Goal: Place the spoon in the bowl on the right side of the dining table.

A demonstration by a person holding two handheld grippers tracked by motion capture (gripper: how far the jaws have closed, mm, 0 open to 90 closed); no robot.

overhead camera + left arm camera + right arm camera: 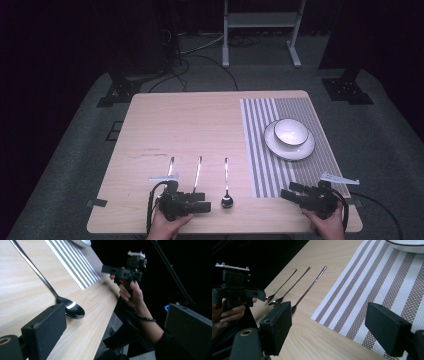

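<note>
Three slim metal spoons lie side by side near the table's front: the left spoon [171, 167], the middle spoon [198, 172] and the right spoon [226, 186] [71, 309] [308, 288]. My left gripper [205, 201] [115, 322] is open and empty, hovering over the bowl ends of the left and middle spoons and pointing right. My right gripper [287, 191] [332, 325] is open and empty above the front edge of the striped placemat [270, 165] [372, 287], pointing left. A white bowl [290, 131] sits on a white plate [300, 150] on the placemat.
The wooden table [175, 125] ends just in front of both hands. Beyond its far edge a white metal frame [260, 20] stands on the floor, with dark stand bases [117, 92] [347, 90] and cables around it.
</note>
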